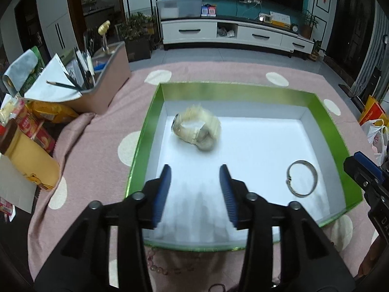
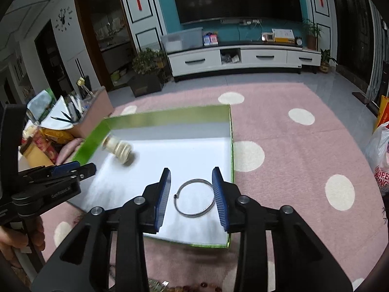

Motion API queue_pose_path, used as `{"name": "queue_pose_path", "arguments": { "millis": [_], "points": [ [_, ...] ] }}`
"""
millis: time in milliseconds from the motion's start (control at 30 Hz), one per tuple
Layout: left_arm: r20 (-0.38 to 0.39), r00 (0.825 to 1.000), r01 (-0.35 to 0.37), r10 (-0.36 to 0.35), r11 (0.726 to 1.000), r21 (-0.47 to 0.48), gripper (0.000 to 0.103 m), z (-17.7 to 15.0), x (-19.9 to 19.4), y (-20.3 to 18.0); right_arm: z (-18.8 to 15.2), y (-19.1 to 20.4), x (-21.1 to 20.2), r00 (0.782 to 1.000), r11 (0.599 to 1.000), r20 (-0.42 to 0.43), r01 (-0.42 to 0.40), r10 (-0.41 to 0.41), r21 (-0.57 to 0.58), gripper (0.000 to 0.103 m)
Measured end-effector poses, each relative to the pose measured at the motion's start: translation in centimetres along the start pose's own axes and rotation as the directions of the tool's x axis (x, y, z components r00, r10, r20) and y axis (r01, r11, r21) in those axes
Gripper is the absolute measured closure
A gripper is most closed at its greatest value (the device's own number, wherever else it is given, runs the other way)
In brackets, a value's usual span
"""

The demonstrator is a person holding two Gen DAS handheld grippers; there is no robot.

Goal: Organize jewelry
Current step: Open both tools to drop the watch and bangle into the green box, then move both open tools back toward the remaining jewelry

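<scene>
A green box with a white floor (image 1: 330, 121) (image 2: 170, 119) lies on a pink dotted cloth. A pale cream watch (image 1: 197, 131) (image 2: 120, 149), blurred, lies in its far left part. A silver bangle (image 1: 302, 178) (image 2: 195, 199) lies at its near right. My left gripper (image 1: 195, 170) is open and empty above the box's near left. My right gripper (image 2: 191, 172) is open, its blue pads (image 2: 218, 194) either side of the bangle, above it. A pink bead string (image 1: 155, 265) lies on the cloth before the box.
A pink organizer with pens and paper (image 1: 97, 82) (image 2: 80, 119) stands left of the box. Snack packs and a yellow bottle (image 1: 29, 160) lie further left. A white plastic bag (image 2: 379, 155) sits at the right. A TV cabinet (image 1: 233, 34) stands behind.
</scene>
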State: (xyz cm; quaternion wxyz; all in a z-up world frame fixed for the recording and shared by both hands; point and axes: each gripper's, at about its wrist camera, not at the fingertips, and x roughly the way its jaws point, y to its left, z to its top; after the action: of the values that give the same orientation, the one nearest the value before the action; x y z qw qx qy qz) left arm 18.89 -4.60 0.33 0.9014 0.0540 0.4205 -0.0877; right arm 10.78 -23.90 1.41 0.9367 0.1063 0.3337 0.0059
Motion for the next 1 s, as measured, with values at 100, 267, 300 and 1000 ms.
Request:
{"name": "queue_pose_path", "arguments": {
  "millis": [100,267,300,1000],
  "points": [
    [0.022,1.000,-0.002,0.002,1.000,0.012,0.045,-0.4,-1.5,-0.2,-0.6,0.0,-1.9,1.000,1.000,0.026,-0.015,0.015,0.003,0.062],
    [0.042,0.999,-0.001,0.001,1.000,0.001,0.034,-1.9,-4.2,0.2,-2.1,-0.2,-4.8,0.999,0.999,0.044,-0.027,0.026,0.018,0.051],
    [0.043,0.999,-0.001,0.001,1.000,-0.003,0.033,-2.2,-4.6,0.3,-2.5,-0.3,-5.5,0.998,0.999,0.050,-0.027,0.025,0.023,0.049],
    [-0.015,1.000,0.019,-0.020,0.997,-0.075,0.016,-10.5,-9.7,4.3,-8.5,-4.1,-12.7,1.000,0.995,0.004,0.012,-0.013,0.101,0.030]
  ]
}}
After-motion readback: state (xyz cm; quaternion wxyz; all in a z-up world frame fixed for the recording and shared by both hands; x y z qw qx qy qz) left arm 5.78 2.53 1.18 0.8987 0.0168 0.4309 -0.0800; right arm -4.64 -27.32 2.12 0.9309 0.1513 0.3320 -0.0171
